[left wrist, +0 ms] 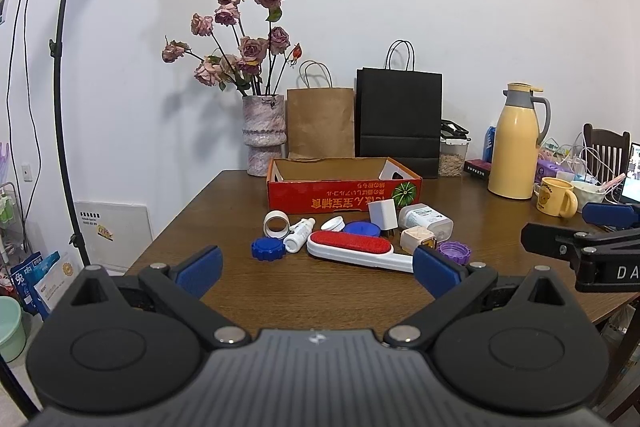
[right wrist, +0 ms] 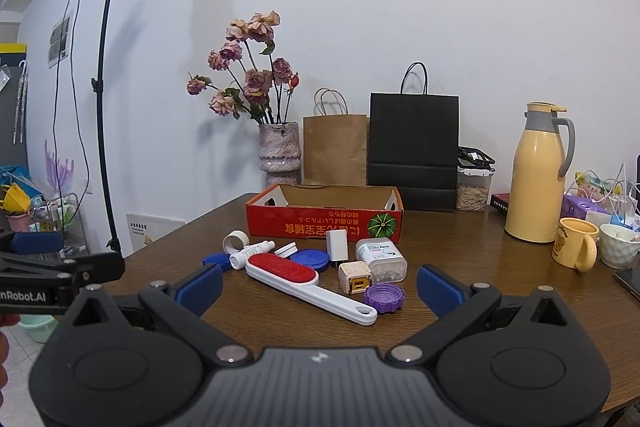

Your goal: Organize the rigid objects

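A cluster of small items lies on the wooden table (left wrist: 320,303) in front of an open red cardboard box (left wrist: 344,193) (right wrist: 324,225). A white lint brush with a red pad (left wrist: 352,247) (right wrist: 304,279) lies nearest. Around it sit a blue cap (left wrist: 267,249), a white ring (left wrist: 276,223), a small white bottle (left wrist: 298,235), a blue lid (right wrist: 310,259), a white plug (right wrist: 336,245), a cream charger (right wrist: 355,277), a pill box (right wrist: 380,257) and a purple cap (right wrist: 385,298). My left gripper (left wrist: 318,269) and right gripper (right wrist: 320,285) are both open, short of the items, holding nothing.
Behind the box stand a vase of dried roses (left wrist: 265,135), a brown paper bag (left wrist: 320,121) and a black bag (left wrist: 398,121). A yellow thermos (right wrist: 538,179), a yellow mug (right wrist: 574,247) and cables crowd the right. A lamp stand (right wrist: 105,107) rises at left.
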{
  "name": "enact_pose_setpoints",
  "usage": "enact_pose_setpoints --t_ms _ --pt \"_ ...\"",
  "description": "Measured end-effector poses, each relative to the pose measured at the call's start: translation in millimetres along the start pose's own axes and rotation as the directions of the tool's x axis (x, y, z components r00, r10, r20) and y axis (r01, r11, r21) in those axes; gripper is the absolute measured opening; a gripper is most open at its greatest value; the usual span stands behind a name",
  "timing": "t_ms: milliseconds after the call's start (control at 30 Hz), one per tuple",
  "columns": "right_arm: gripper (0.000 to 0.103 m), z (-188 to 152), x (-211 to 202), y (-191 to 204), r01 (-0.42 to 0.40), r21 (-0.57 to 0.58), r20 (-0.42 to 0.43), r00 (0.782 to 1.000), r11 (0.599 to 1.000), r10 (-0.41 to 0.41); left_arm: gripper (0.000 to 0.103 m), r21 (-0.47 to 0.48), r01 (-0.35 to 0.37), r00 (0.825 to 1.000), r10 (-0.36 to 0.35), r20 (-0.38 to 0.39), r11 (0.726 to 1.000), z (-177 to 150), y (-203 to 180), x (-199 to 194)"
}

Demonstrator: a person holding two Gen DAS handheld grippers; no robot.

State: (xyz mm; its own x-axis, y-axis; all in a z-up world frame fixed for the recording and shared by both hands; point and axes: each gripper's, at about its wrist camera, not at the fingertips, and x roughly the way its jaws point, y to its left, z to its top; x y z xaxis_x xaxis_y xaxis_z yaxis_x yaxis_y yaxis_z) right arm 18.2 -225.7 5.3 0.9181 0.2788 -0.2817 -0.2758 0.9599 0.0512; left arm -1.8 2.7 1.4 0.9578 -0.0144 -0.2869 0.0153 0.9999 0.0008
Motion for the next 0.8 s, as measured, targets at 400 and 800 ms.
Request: enact_pose_setpoints --t_ms 400,800 --pt "0.103 3.2 -0.9 -1.3 0.002 -0.002 0.001 1.0 1.0 -0.002 0.103 -0.001 0.002 1.0 -0.002 0.001 1.0 0.3 -0.4 -0.1" --pt "0.103 3.1 -1.6 -1.4 0.003 -0.003 0.002 1.0 1.0 -0.003 0.103 -0.001 0.004 1.0 -0.004 0.002 1.0 0.3 -0.5 -0.2"
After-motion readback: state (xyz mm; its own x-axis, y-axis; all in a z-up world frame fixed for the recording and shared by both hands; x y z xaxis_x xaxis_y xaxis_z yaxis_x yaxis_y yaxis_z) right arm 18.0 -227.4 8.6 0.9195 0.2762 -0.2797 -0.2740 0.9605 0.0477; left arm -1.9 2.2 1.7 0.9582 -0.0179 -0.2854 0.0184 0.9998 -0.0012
